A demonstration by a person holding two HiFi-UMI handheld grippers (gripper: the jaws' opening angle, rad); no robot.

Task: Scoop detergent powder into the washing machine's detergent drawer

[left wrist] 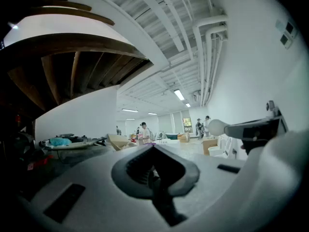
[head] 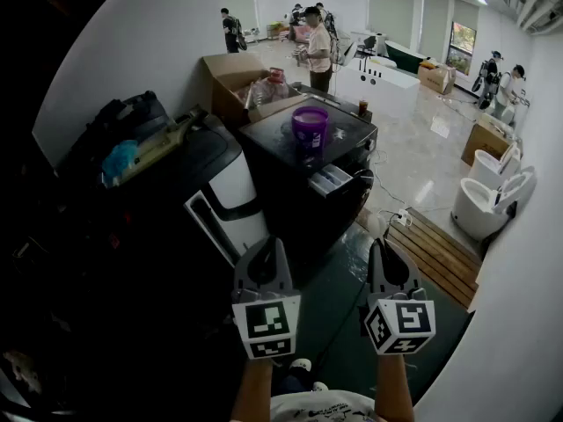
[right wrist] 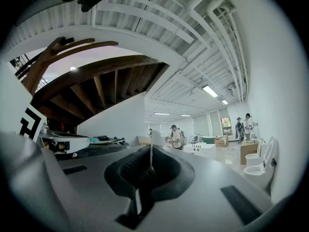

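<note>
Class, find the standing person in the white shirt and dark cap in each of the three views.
Head view: person at top centre, far across the room.
Left gripper view: small, just left of centre.
Right gripper view: small, just right of centre.
Shared landmark: open cardboard box, picture-left of the person.

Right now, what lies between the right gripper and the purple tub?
In the head view: the washing machine front with its pulled-out detergent drawer below the purple tub, then green floor up to the right gripper.
</note>
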